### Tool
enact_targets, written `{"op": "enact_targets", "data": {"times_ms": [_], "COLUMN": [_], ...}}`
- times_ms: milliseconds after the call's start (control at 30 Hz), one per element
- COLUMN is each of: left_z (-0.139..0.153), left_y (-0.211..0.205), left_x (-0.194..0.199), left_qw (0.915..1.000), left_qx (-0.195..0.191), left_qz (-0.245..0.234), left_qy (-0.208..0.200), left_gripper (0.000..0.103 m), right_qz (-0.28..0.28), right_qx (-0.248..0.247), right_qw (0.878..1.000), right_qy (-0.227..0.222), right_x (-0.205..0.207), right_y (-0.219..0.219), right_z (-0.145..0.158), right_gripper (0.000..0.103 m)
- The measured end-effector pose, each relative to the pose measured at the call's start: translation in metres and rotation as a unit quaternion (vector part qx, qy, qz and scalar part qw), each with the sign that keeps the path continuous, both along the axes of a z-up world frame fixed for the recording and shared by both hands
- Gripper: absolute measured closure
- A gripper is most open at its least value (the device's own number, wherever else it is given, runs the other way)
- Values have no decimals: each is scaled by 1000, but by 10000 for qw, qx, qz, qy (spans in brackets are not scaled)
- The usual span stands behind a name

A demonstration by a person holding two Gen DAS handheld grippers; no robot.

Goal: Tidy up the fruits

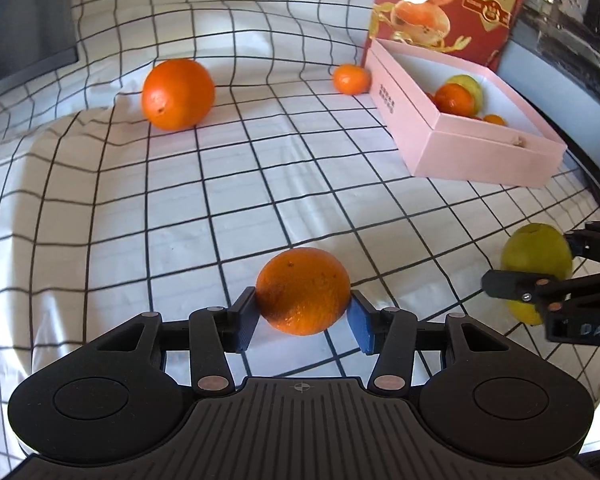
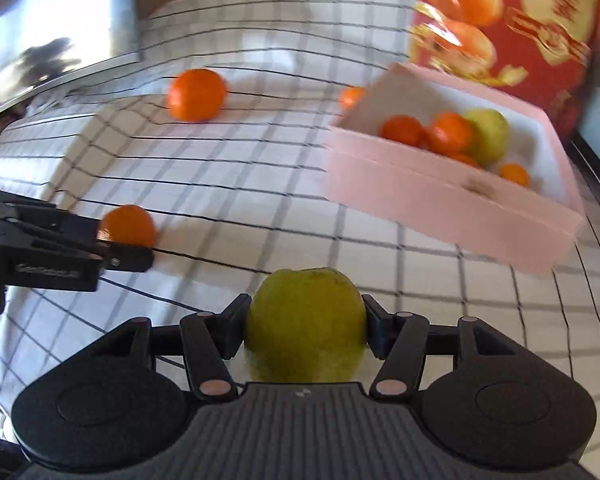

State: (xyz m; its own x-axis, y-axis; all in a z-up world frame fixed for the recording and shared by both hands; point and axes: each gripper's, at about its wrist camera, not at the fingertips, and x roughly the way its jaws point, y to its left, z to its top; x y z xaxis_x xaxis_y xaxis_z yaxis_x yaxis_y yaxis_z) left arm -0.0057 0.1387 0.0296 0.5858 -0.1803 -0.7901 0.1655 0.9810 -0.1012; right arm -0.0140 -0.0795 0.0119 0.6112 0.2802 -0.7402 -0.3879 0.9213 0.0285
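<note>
My left gripper (image 1: 303, 316) is shut on an orange (image 1: 303, 290), held just above the checked cloth. My right gripper (image 2: 305, 330) is shut on a green-yellow fruit (image 2: 305, 324); it also shows in the left wrist view (image 1: 536, 264) at the far right. The held orange shows in the right wrist view (image 2: 129, 225) at the left. A pink box (image 1: 480, 152) holds several small oranges and a green fruit (image 2: 490, 138). A large orange (image 1: 178, 94) and a small orange (image 1: 351, 78) lie loose on the cloth at the back.
A red printed fruit carton (image 1: 452, 4) stands behind the pink box. A dark screen (image 1: 24, 20) stands at the back left. The white checked cloth (image 1: 180, 208) is wrinkled at the left.
</note>
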Motion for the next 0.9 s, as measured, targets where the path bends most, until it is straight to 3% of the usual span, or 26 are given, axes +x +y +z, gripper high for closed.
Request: {"op": "enact_targets", "data": {"times_ms": [100, 333, 467, 767, 900], "left_z": [0, -1, -1, -3, -3], "left_y": [-2, 2, -1, -4, 1], "left_x": [3, 7, 7, 2, -1], "left_qw": [10000, 9998, 9999, 9997, 9997], "left_qx": [-14, -194, -108, 76, -33], "left_qz": [-24, -25, -13, -118, -104], "left_qy": [-6, -4, -23, -199, -240], "left_gripper": [50, 48, 48, 48, 49], "right_qz": [-140, -190, -199, -63, -183], "right_qx": [229, 206, 237, 188, 38], "right_qw": [9996, 9996, 9995, 9998, 9998], "right_qy": [43, -4, -24, -12, 53], "right_x": [-1, -2, 0, -1, 2], "right_y": [-11, -9, -4, 12, 19], "right_z": [-1, -8, -12, -19, -19], "right_gripper": [45, 43, 34, 0, 0]}}
